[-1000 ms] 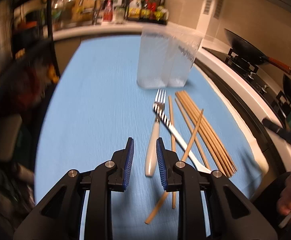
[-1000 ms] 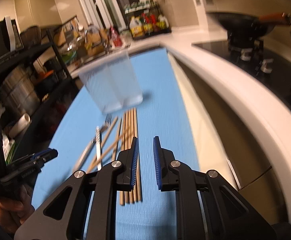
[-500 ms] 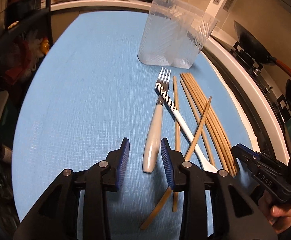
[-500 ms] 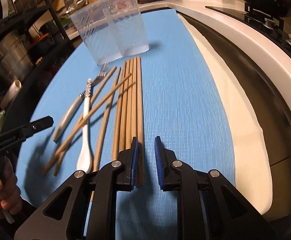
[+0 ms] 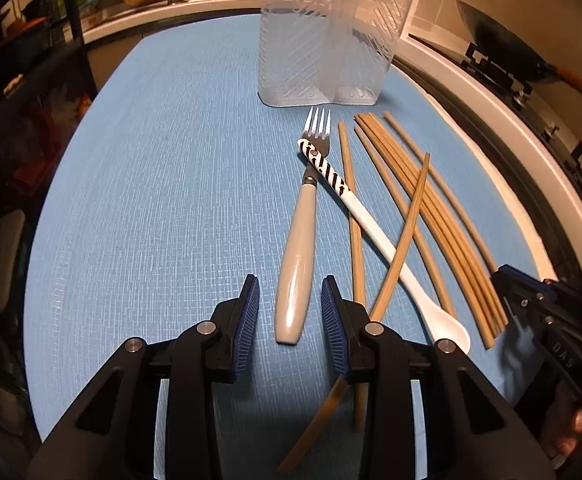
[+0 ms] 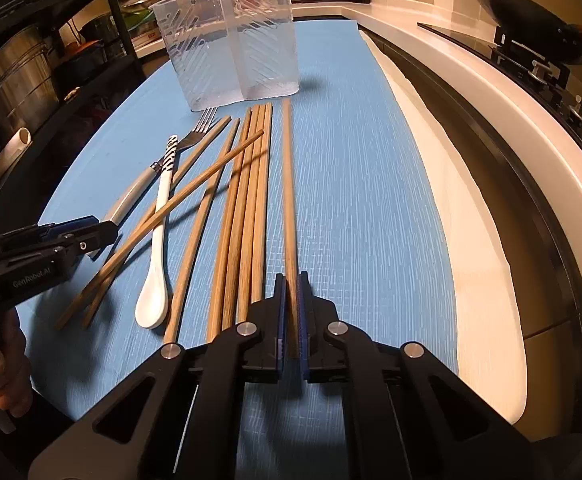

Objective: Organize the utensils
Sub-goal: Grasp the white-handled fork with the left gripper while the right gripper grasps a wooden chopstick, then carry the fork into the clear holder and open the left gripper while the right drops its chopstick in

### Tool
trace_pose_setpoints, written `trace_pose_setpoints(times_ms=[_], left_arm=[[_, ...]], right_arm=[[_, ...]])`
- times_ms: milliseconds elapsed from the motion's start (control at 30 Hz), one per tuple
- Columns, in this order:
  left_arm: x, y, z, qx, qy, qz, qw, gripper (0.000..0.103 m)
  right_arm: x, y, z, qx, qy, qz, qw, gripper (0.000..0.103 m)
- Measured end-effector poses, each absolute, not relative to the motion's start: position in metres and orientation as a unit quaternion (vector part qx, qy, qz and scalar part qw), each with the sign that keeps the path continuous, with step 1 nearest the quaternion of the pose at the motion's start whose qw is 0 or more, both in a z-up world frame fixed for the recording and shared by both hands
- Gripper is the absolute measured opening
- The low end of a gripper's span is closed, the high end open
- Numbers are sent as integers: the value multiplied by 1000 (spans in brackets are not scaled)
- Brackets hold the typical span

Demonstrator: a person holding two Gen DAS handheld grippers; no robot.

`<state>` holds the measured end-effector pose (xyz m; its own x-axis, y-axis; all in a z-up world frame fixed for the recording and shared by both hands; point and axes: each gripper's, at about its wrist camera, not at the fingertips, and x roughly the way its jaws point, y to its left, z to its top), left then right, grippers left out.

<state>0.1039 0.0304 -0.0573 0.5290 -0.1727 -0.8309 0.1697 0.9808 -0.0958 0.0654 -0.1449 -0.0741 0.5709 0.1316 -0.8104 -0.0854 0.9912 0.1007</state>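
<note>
The right gripper (image 6: pixel 289 312) has its 2 blue-padded fingers (image 6: pixel 279 312) pressed in on the near end of 1 wooden chopstick (image 6: pixel 289 200), which runs straight away from the pinch toward the clear holder and lies a little apart from the rest. Just to that chopstick's left, a tight bundle of chopsticks (image 6: pixel 247 216) lies side by side on the blue mat (image 6: pixel 351 200), their near ends reaching the gripper's left finger.

The left gripper (image 5: pixel 290 316) has its fingers (image 5: pixel 251 312) spread, with the butt of the fork's pale handle lying between them; the pads stand clear of the handle on both sides. The fork (image 5: pixel 297 252) lies flat, tines pointing at the holder. A white spoon (image 5: pixel 375 236) with a black-striped handle end crosses over the fork's neck, its bowl close to the left gripper's right finger. 2 loose chopsticks (image 5: pixel 401 240) lie among them, 1 slanting across the spoon, and both pass under the right-hand finger.

The clear plastic utensil holder (image 6: pixel 231 52) stands upright at the far end of the mat, split into 2 compartments, just beyond the fork tines and chopstick tips. Past the mat's right edge runs a white counter rim (image 6: pixel 511 128) and a stove with a dark wok (image 6: pixel 531 16).
</note>
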Motion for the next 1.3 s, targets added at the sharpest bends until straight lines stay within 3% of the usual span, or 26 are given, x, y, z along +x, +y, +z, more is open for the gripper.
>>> trace_pose_setpoints(times_ms=[100,167,300,600,900,1300], left_arm=[[102,25,-57,23,472,-94,876,30],[102,23,-56,36,469,-91,878,19],[98,35,-48,22,459,-87,884,18],[71,58,17,12,347,-83,934,17],[55,65,49,-2,277,-80,958,15],[52,78,69,-44,243,-86,965,15]], right_arm=[[65,-145,-73,27,459,61,886,6],[63,-146,-72,31,457,61,887,5],[59,-149,-64,37,443,59,894,5],[42,-152,-33,26,380,47,924,5],[23,-165,1,28,301,35,952,5],[7,-175,59,31,208,31,977,5]])
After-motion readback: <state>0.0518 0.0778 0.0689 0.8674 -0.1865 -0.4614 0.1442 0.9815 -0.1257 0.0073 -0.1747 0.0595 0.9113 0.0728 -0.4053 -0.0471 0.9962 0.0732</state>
